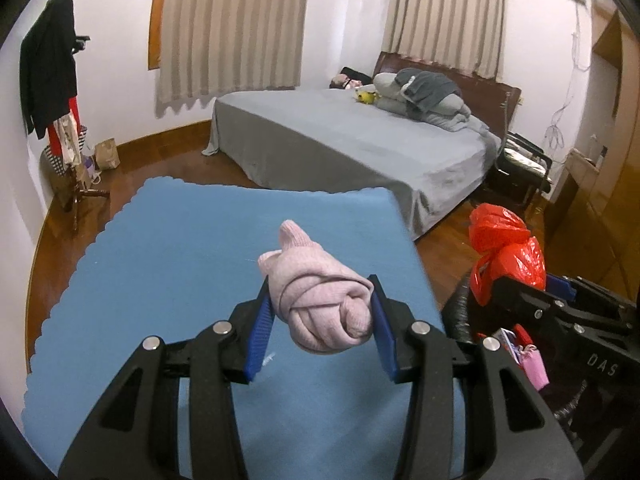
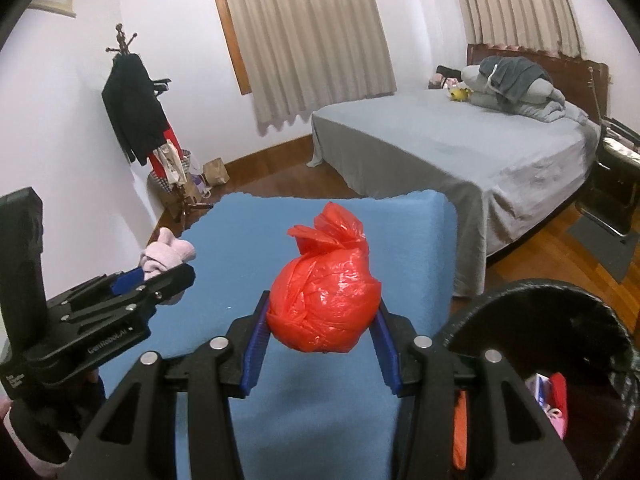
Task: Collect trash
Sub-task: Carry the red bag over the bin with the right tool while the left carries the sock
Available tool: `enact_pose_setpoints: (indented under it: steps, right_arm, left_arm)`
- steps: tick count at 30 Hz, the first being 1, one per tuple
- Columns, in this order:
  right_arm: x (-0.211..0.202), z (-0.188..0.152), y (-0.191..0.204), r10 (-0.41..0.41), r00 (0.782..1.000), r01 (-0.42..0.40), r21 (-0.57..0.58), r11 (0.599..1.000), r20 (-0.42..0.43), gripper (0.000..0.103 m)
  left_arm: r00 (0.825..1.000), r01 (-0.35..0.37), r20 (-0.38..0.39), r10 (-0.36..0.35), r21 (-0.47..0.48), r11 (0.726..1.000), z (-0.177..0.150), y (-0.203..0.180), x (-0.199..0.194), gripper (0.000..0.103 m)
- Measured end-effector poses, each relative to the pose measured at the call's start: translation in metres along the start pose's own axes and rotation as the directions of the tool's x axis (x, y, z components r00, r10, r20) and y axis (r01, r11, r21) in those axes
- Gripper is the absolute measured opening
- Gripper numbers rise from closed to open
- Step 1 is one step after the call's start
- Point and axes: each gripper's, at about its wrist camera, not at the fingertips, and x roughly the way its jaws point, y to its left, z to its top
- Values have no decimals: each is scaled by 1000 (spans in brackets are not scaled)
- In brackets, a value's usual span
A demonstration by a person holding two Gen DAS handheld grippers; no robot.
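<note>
Blue-padded fingers of the left gripper point(image 1: 320, 320) are clamped on a knotted pink knit bundle point(image 1: 316, 300), held up off the blue mat point(image 1: 160, 260) near its middle. Beside it, the right gripper point(image 2: 322, 326) squeezes a tied red plastic bag point(image 2: 324, 300) above the same mat, toward its right edge. Just past that edge stands a black-lined trash bin point(image 2: 560, 300) with pink and red scraps inside. Behind them, a grey-sheeted bed point(image 2: 460, 148) fills the far side.
</note>
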Motion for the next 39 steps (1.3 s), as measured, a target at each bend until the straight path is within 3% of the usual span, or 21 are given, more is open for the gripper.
enact_pose_setpoints:
  steps: [19, 39]
  right_arm:
    - [-85, -15, -6, -23, 993, 20, 23, 1000, 112, 47]
    - [-126, -25, -25, -67, 983, 61, 41, 997, 168, 47]
  left_arm:
    - [996, 19, 83, -23, 57, 998, -9, -55, -67, 43]
    - [992, 51, 105, -63, 113, 992, -14, -88, -82, 44]
